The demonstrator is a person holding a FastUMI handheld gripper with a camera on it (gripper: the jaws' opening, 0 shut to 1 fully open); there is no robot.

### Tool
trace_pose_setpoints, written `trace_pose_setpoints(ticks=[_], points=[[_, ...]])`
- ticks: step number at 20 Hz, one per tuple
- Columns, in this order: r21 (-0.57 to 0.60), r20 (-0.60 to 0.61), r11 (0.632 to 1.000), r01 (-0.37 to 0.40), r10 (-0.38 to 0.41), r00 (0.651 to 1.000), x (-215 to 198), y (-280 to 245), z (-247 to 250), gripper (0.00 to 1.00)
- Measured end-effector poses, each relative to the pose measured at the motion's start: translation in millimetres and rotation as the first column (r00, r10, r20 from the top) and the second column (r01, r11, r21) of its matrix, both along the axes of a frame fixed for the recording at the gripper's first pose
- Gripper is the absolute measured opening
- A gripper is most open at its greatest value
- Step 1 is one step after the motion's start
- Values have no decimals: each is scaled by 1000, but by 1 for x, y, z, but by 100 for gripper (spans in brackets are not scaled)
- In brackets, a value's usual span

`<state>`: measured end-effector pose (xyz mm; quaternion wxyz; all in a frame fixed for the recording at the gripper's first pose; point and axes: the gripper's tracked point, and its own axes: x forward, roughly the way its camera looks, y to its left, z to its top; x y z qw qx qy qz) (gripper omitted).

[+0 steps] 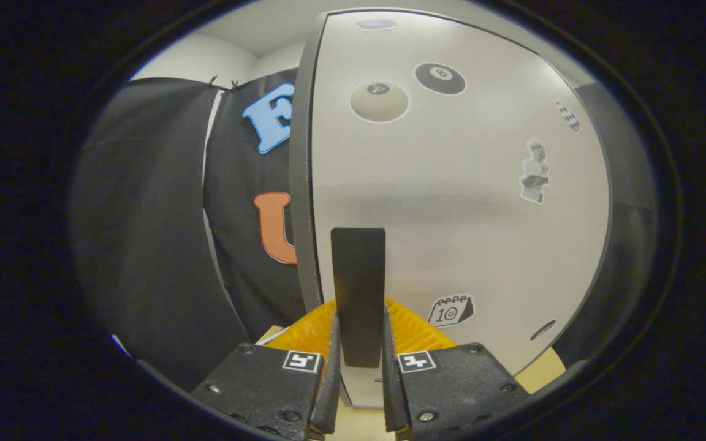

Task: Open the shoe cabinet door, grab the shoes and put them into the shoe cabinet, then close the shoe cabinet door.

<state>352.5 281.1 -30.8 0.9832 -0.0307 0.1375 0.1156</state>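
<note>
The shoe cabinet door (451, 202) is a white panel with several stickers on it, and it stands close in front of me. A dark flat handle (358, 275) sticks out from the door near its left edge. My gripper (359, 327) is shut on this handle, one finger pressing on each side of it. The door's dark left edge (299, 153) shows as a thick strip. I cannot tell whether the door is ajar. The cabinet's inside is hidden behind the door.
Black booth cloth (144, 233) hangs to the left of the cabinet and behind it. A pale wooden surface (543, 370) shows below the door's lower right corner.
</note>
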Motion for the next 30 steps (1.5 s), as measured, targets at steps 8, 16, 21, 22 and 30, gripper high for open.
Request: trace_pose_setpoints(ticks=[8, 16, 21, 22, 30], points=[[61, -12, 992, -114, 115, 993, -34, -2, 7, 30], [82, -9, 974, -209, 211, 978, -63, -20, 12, 30], [100, 1, 959, -264, 265, 964, -67, -34, 12, 28], [101, 5, 957, -272, 273, 962, -70, -36, 12, 28], [137, 14, 924, -356, 357, 934, -74, -62, 13, 25]])
